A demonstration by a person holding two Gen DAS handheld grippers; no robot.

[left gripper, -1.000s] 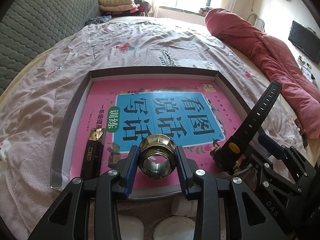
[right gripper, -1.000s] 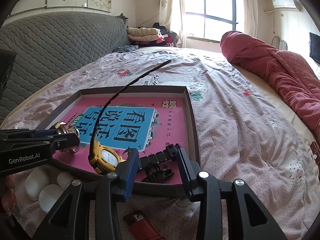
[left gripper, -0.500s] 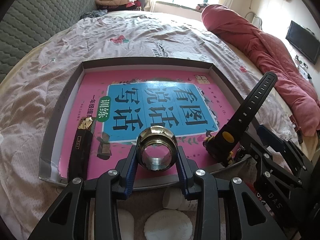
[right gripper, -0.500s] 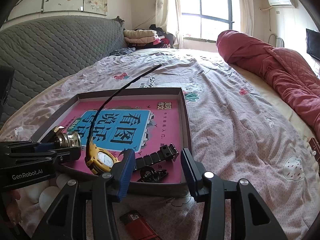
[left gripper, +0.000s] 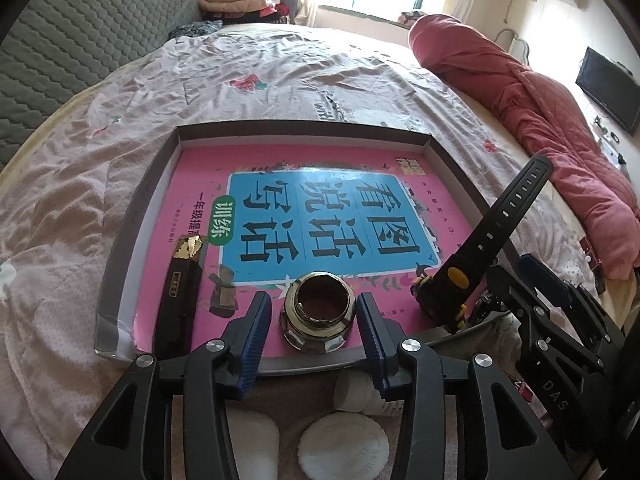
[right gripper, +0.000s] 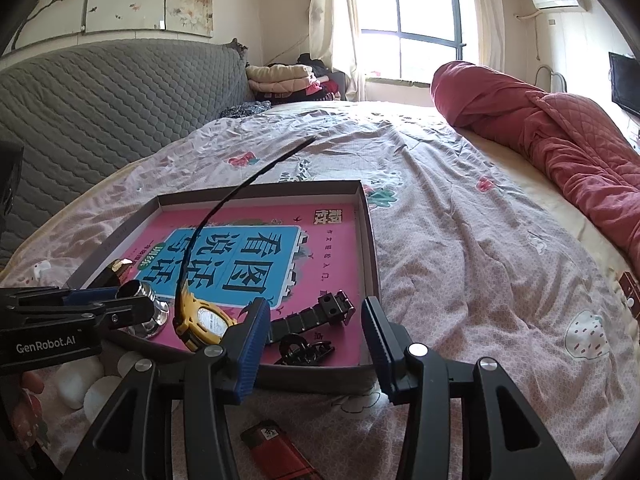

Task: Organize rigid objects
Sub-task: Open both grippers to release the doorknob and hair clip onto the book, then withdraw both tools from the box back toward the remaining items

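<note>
A brass pipe fitting (left gripper: 318,314) stands upright, mouth up, on the pink book (left gripper: 320,184) inside the shallow brown box (left gripper: 304,128). My left gripper (left gripper: 313,308) has it between its jaws, which are opening; a small gap shows at each blue pad. A yellow watch (right gripper: 200,320) lies in the box's near right corner, one black strap arching up, the buckle strap (right gripper: 320,312) lying flat between the jaws of my right gripper (right gripper: 315,312). That gripper is open and its pads are off the strap.
A black bar with a gold tip (left gripper: 180,292) lies at the book's left edge, a black clip (right gripper: 304,348) by the box's front wall. A red lighter (right gripper: 276,452) and white round caps (left gripper: 344,444) sit on the bedsheet. A pink quilt (left gripper: 540,120) lies at right.
The brass fitting went from held sideways to standing upright on the book, and the left jaws spread off it. The right jaws widened off the watch strap.
</note>
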